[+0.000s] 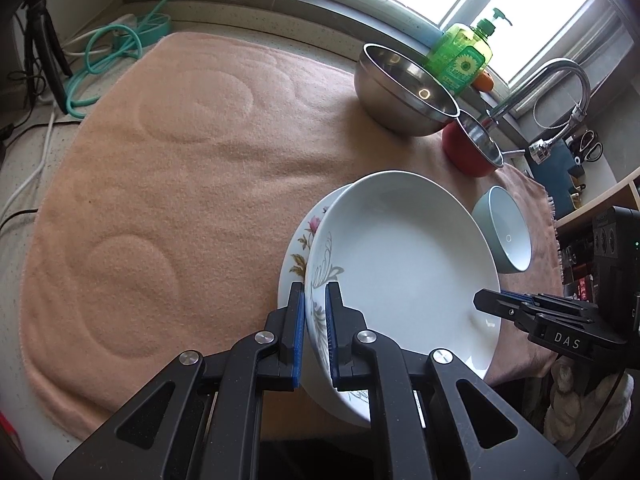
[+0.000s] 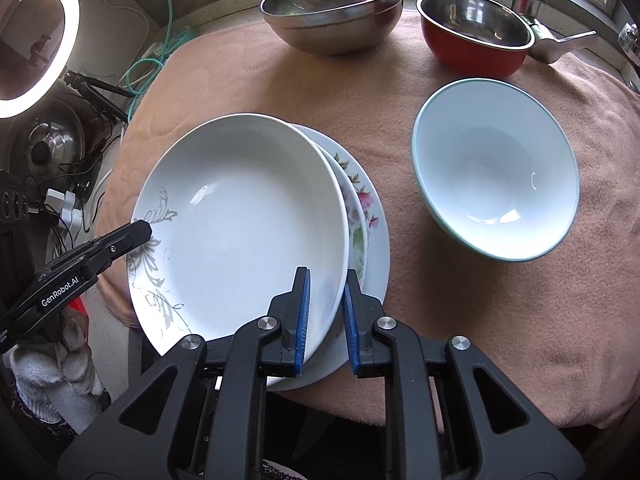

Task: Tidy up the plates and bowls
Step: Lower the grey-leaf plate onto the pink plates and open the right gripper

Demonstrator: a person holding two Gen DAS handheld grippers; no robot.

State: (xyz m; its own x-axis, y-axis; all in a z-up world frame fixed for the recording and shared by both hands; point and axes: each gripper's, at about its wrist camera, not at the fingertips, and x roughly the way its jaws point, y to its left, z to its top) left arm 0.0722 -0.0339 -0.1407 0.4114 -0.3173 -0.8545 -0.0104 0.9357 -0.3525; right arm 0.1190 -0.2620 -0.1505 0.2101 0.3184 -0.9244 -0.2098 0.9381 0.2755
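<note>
A white deep plate (image 1: 400,264) (image 2: 240,232) with a grey leaf pattern lies tilted on a flowered plate (image 1: 304,236) (image 2: 360,208) on the peach towel (image 1: 180,160). My left gripper (image 1: 316,320) is shut on the white plate's patterned rim, and it shows at the left in the right wrist view (image 2: 140,228). My right gripper (image 2: 326,312) straddles the opposite rim with a visible gap at its blue pads, so it is open. It appears at the plate's right edge in the left wrist view (image 1: 490,302). A white bowl with a blue-grey outside (image 2: 496,168) (image 1: 504,232) stands to the right.
A steel bowl (image 2: 332,4) (image 1: 404,88) and a red pot (image 2: 476,36) (image 1: 472,148) stand at the towel's back. Behind them are a green soap bottle (image 1: 460,56) and a tap (image 1: 560,76). Cables (image 1: 104,52) and a ring light (image 2: 36,44) lie to the left.
</note>
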